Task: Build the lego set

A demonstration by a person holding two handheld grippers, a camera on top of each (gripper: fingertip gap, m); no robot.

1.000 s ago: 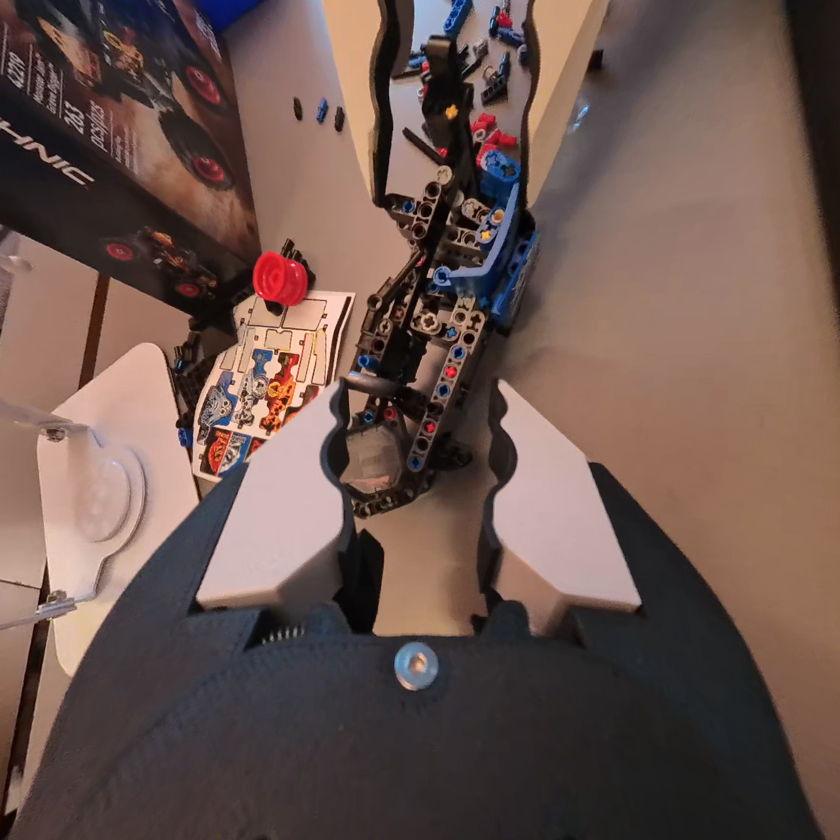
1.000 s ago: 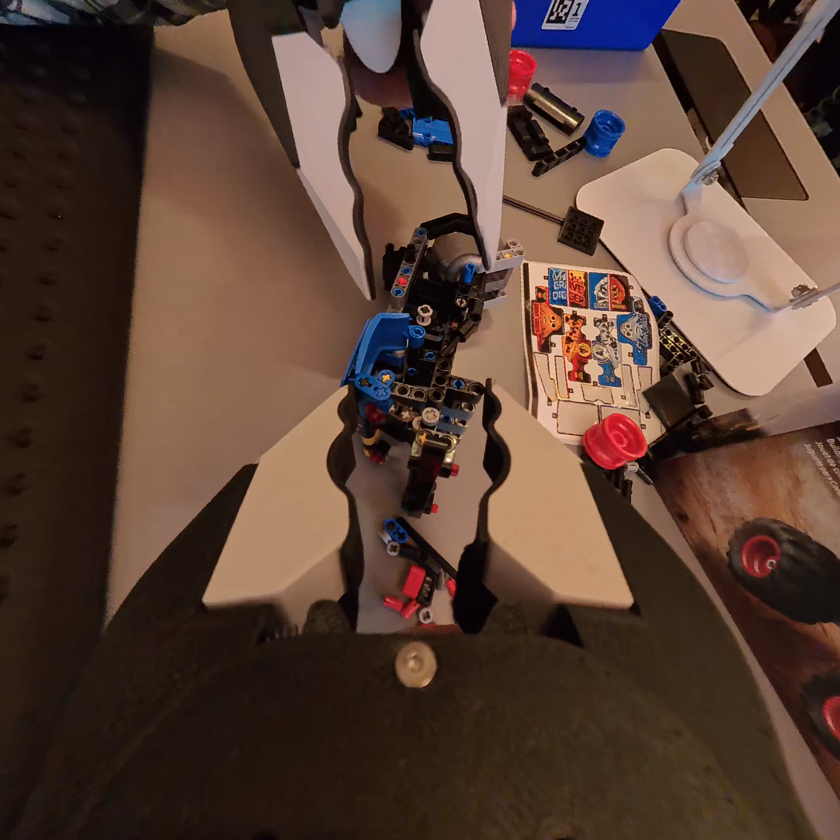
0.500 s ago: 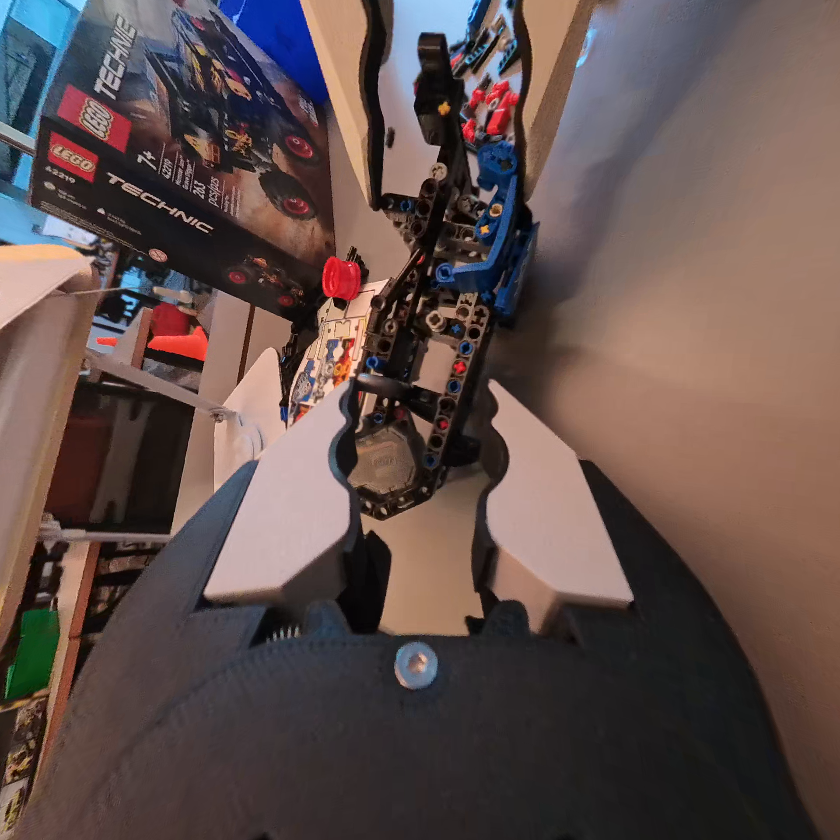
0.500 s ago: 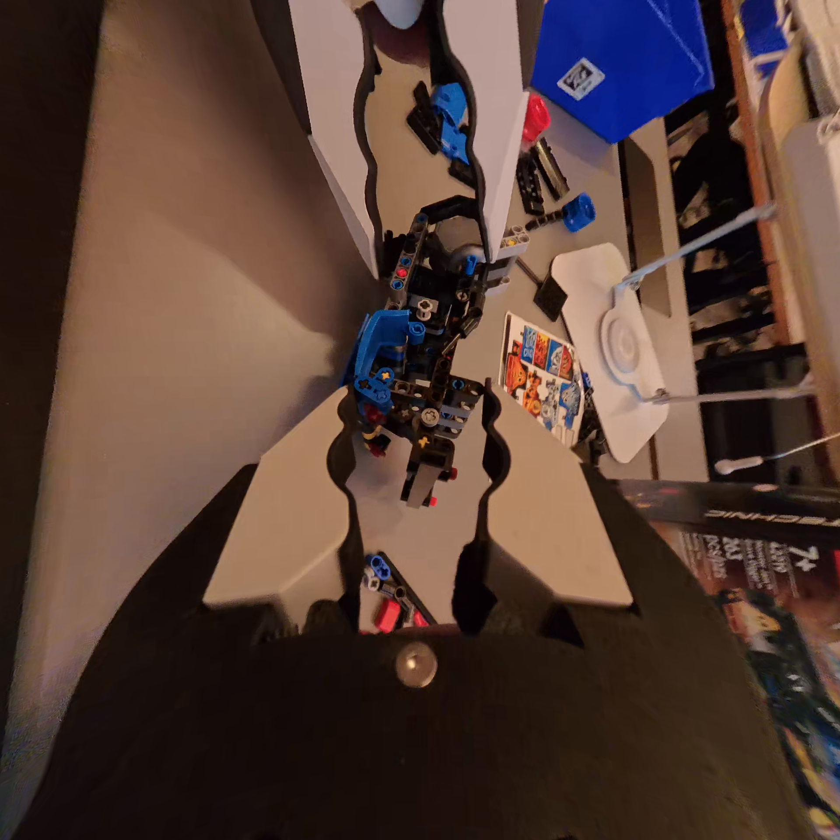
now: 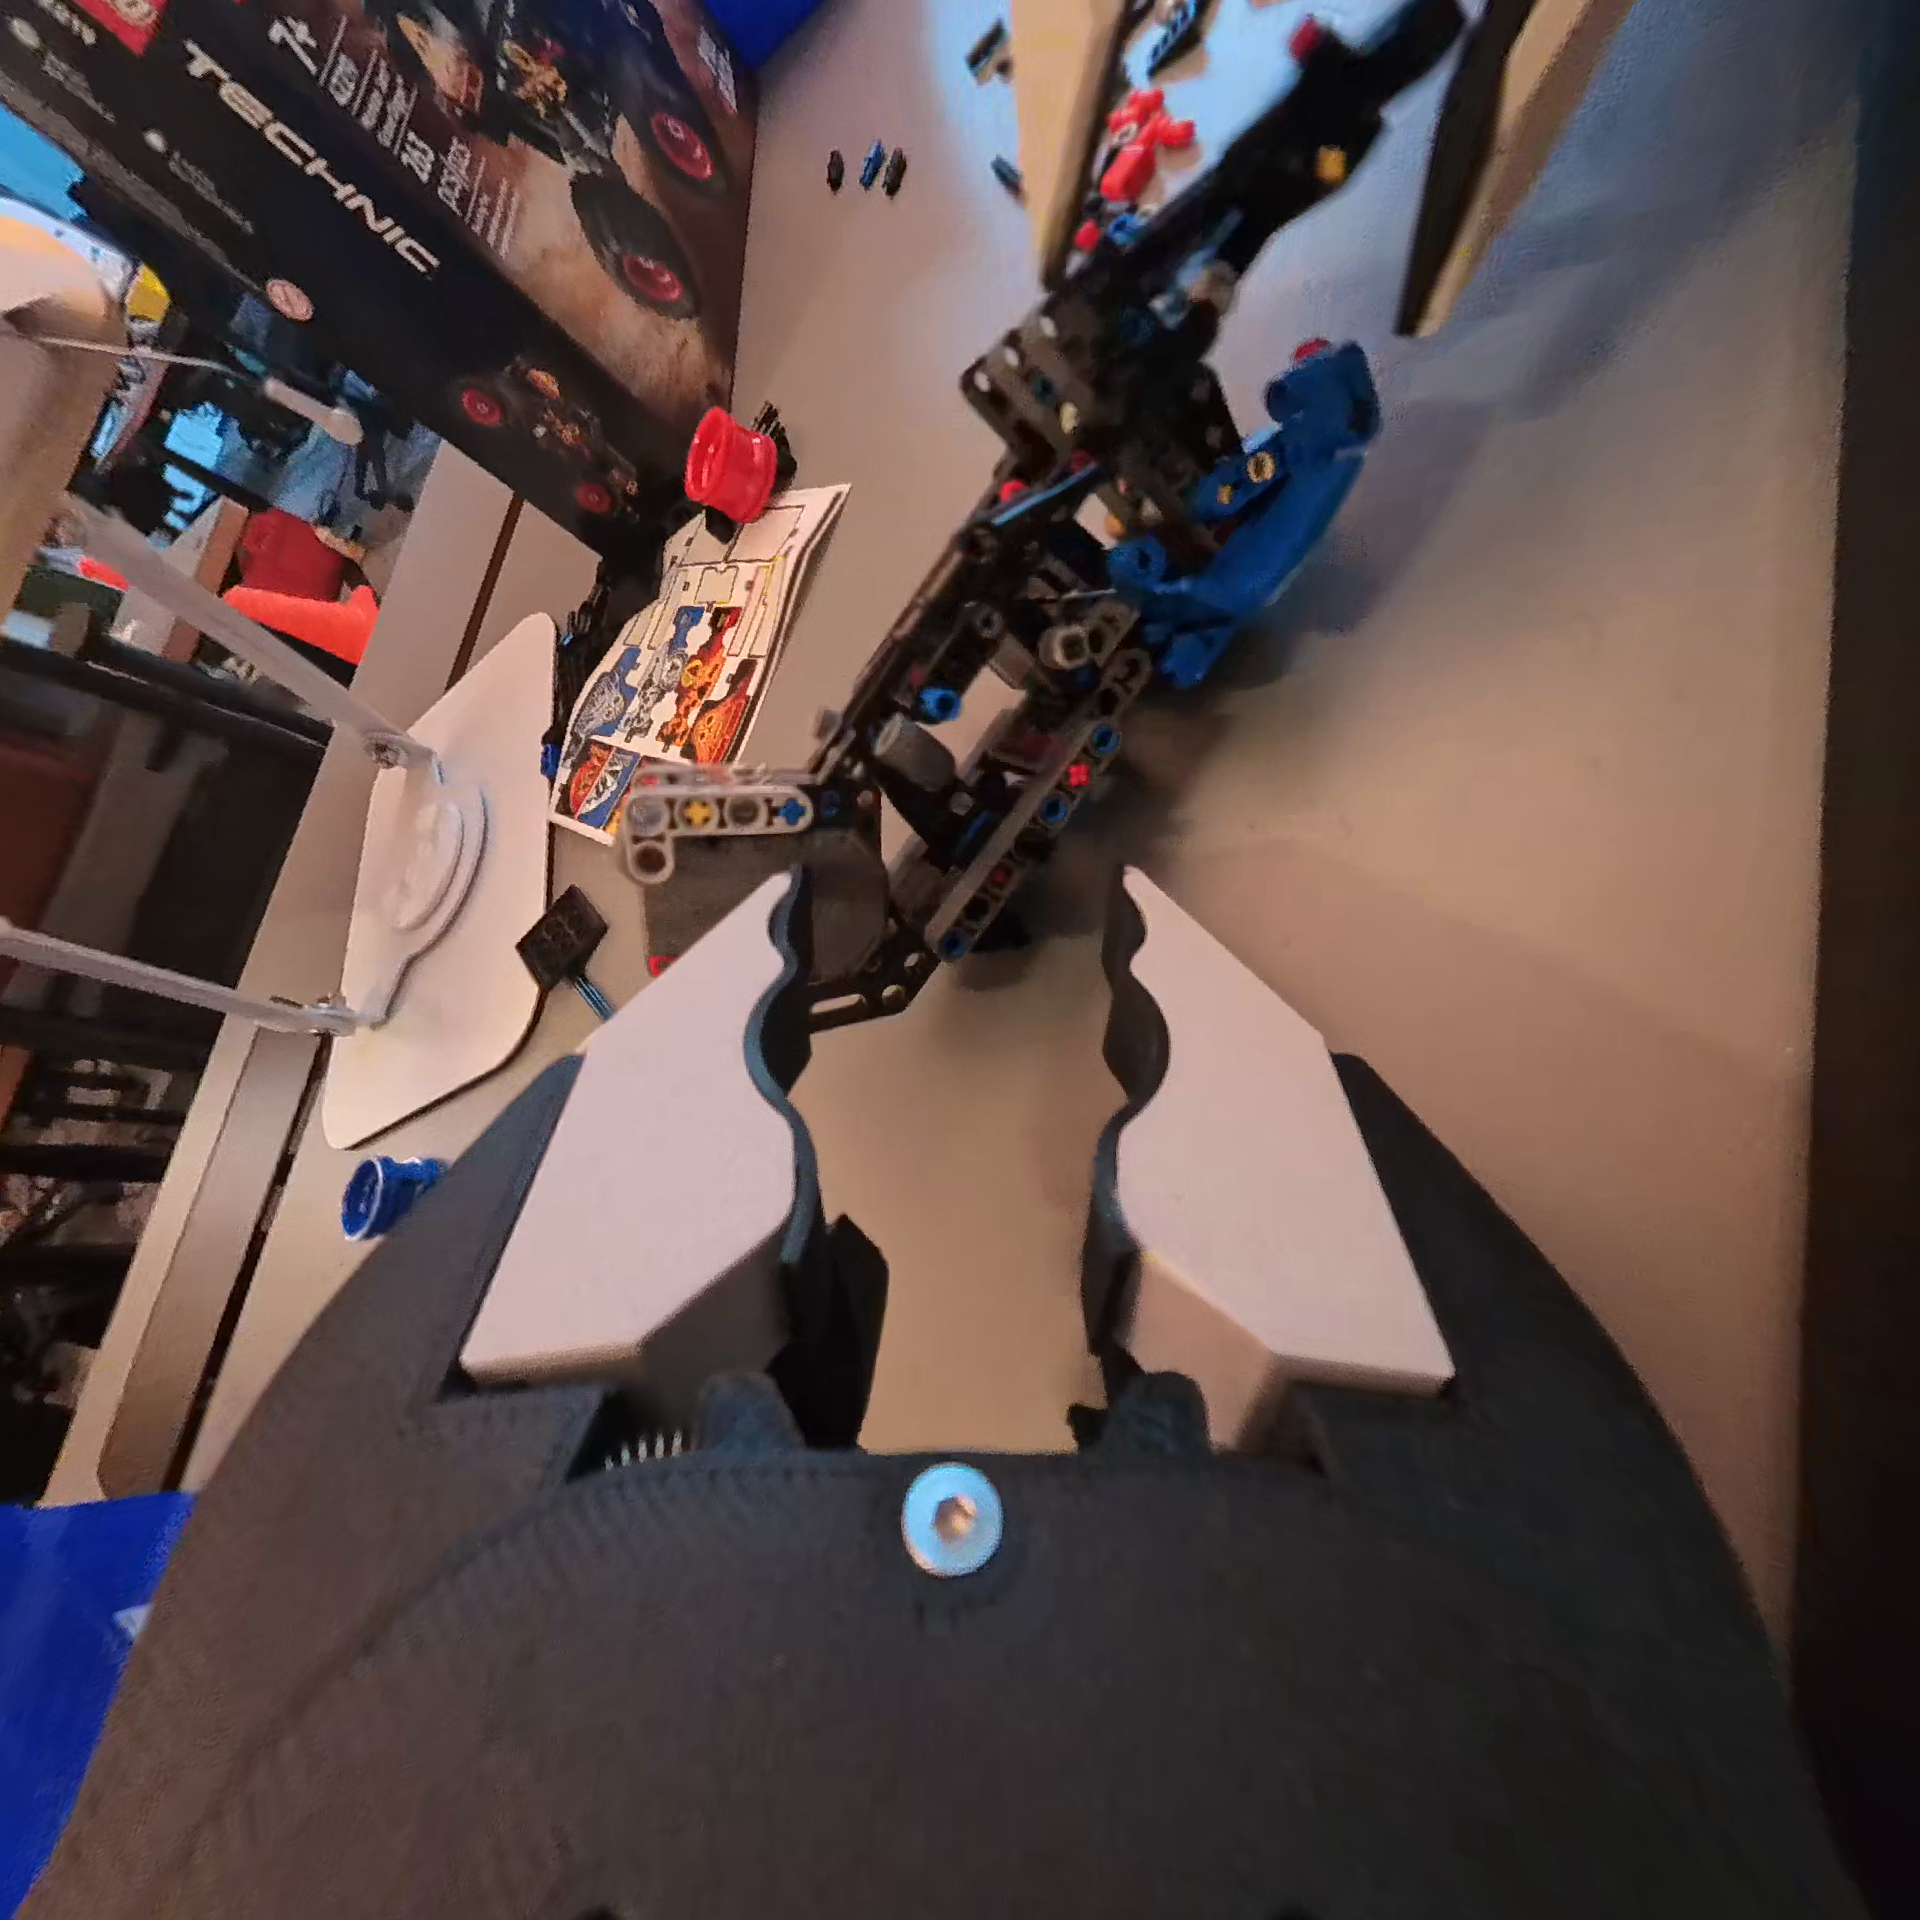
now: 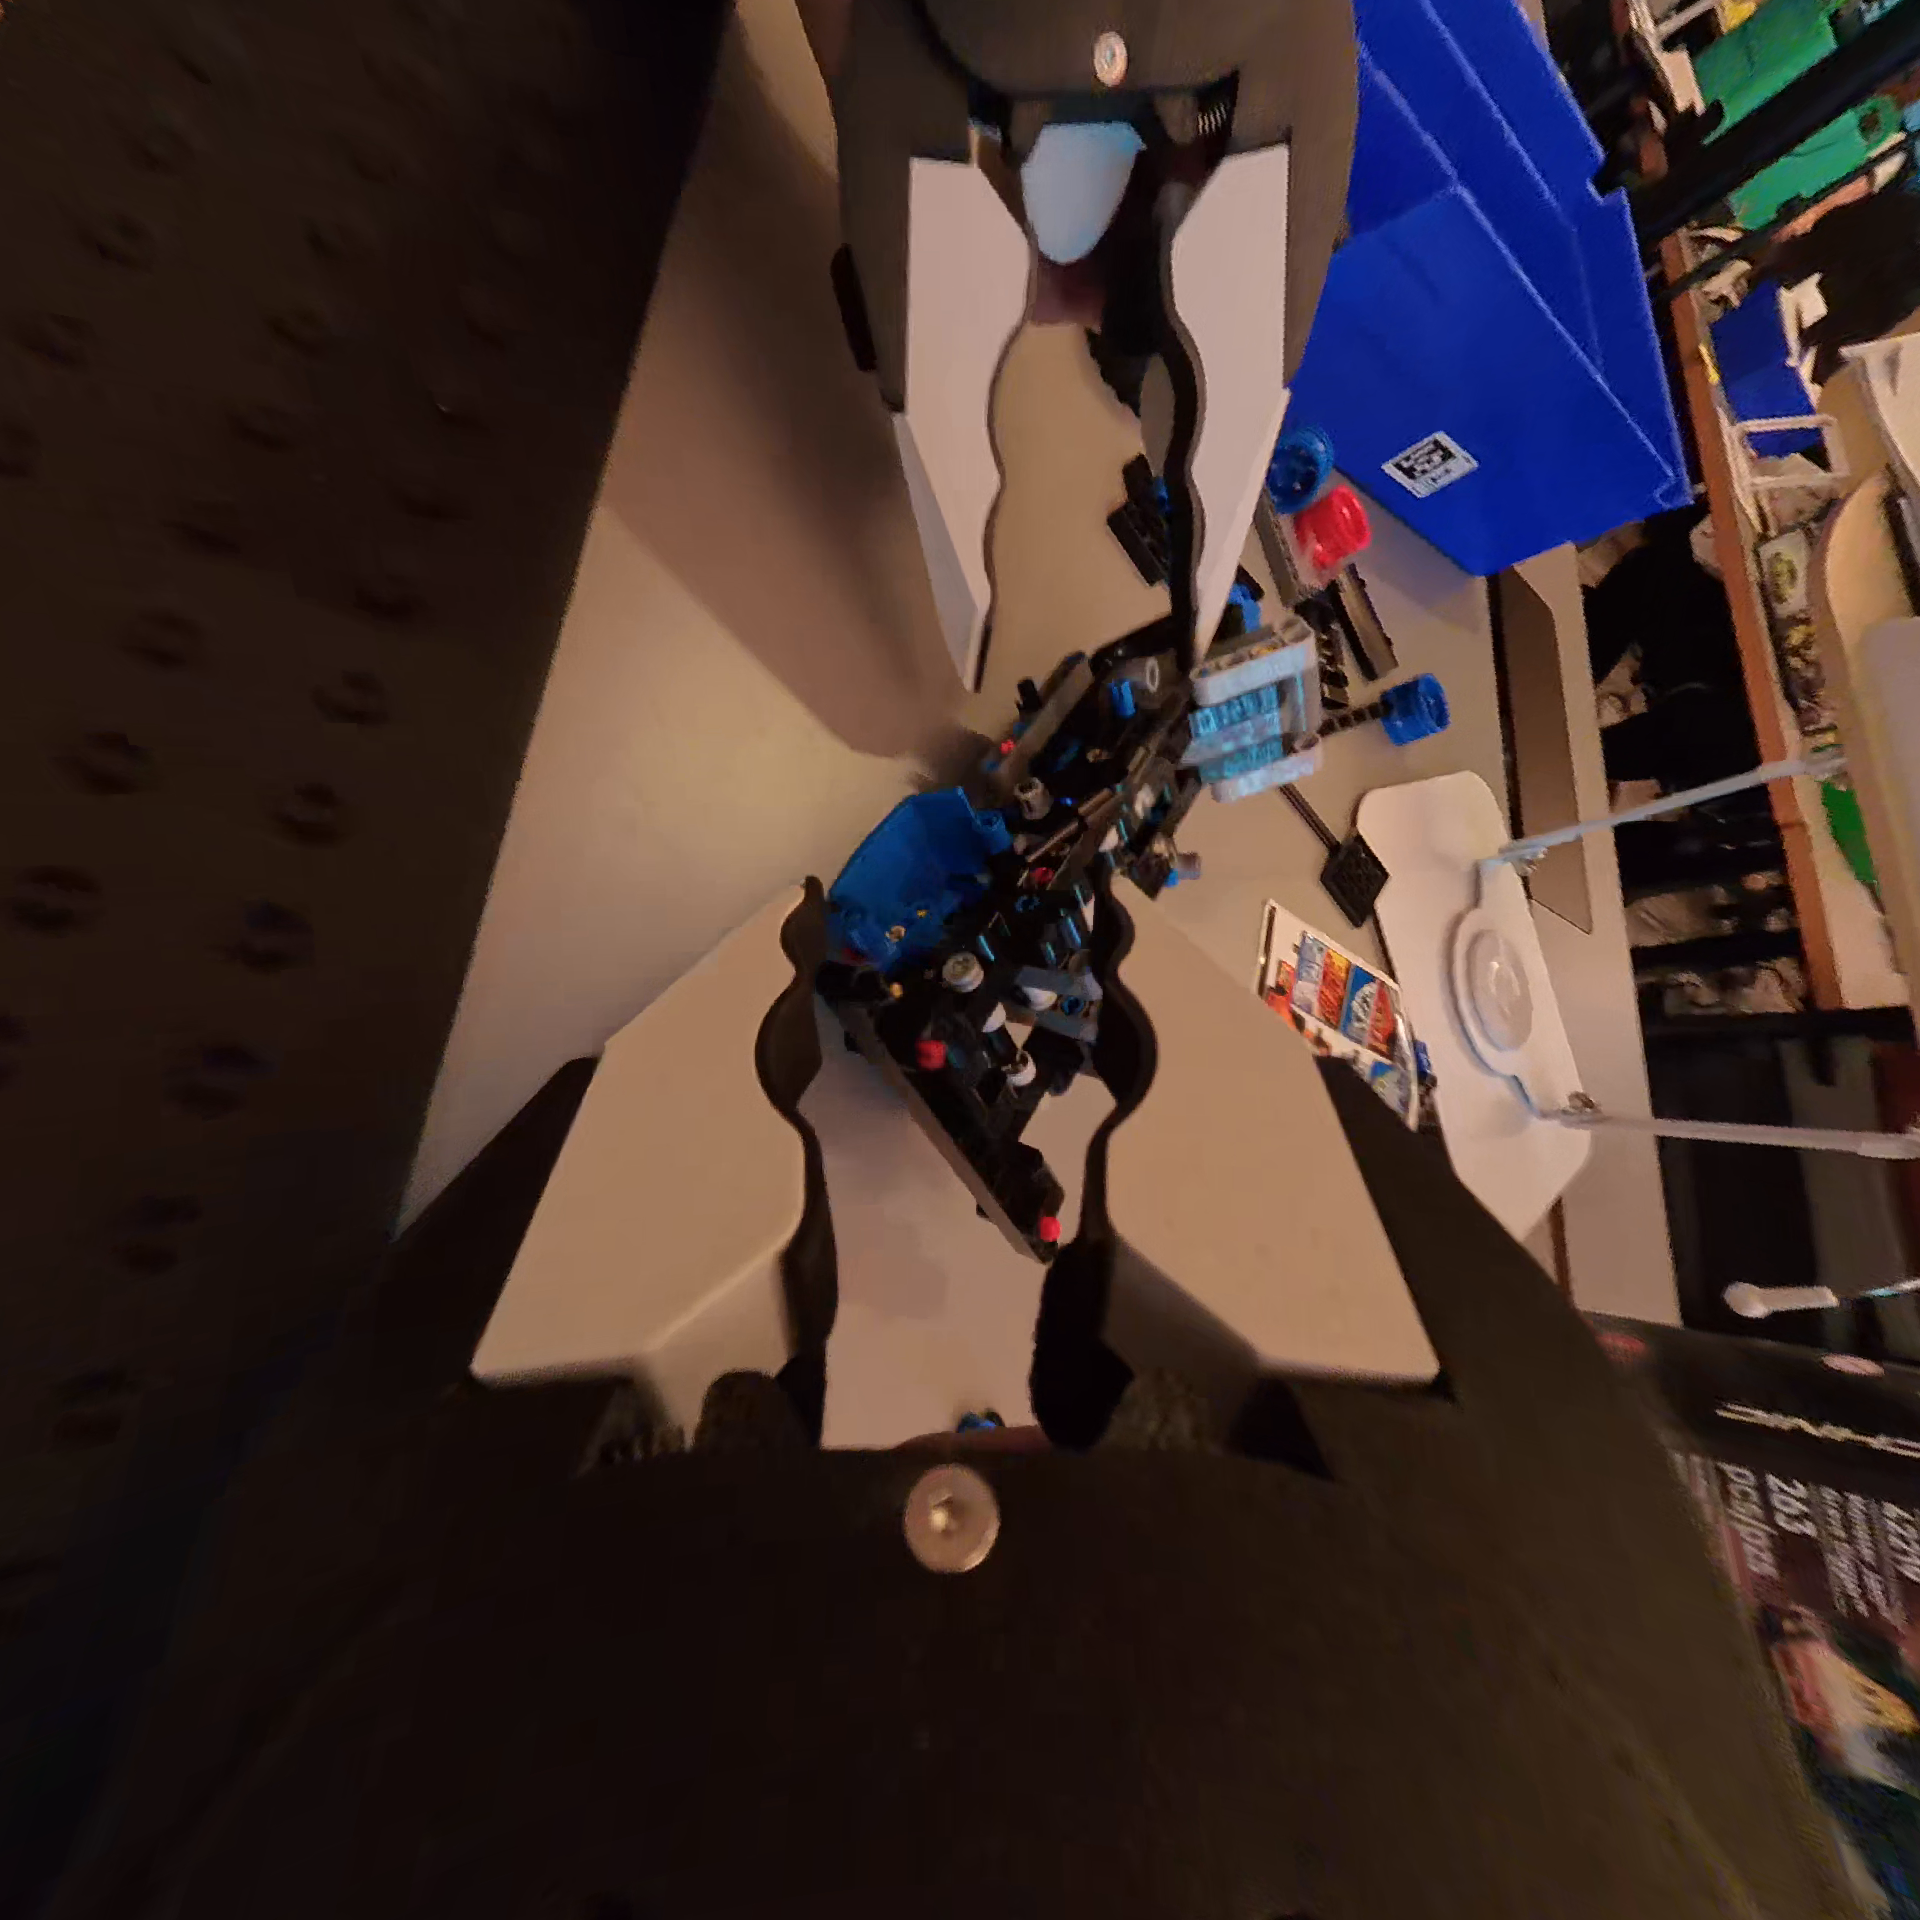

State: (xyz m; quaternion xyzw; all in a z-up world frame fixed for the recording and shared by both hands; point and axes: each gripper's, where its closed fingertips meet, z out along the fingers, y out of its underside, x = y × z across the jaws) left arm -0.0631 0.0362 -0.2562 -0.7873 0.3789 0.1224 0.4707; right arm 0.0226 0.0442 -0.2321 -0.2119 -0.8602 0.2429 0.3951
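Observation:
The part-built lego model (image 5: 1039, 644), a black and grey frame with a blue body panel, lies tilted on the pale table. In the right wrist view the model (image 6: 977, 997) sits between my right gripper's (image 6: 958, 902) fingers. They press on both its sides and hold its end. My left gripper (image 5: 958, 899) is open at the model's other end, and only its left finger touches the frame. A grey L-shaped beam (image 5: 717, 821) sticks out from the model. The left gripper (image 6: 1081, 665) shows at the far end of the right wrist view. The right gripper (image 5: 1231, 291) shows far off in the left wrist view.
The lego box (image 5: 416, 187), a sticker sheet (image 5: 707, 665), a red wheel hub (image 5: 732, 462), a white stand base (image 5: 447, 883) and a blue hub (image 5: 379, 1195) lie to the left. Loose red and black parts (image 5: 1138, 145) lie beyond. Blue bins (image 6: 1475, 343) stand at the far right. A dark mat (image 6: 260, 623) borders the table. The left gripper's tips are roughly 10 centimeters from the right gripper's.
Both grippers have rolled and the background has turned. The model has turned onto its side with my right gripper, whose fingers have narrowed onto it. The grey L-beam now shows.

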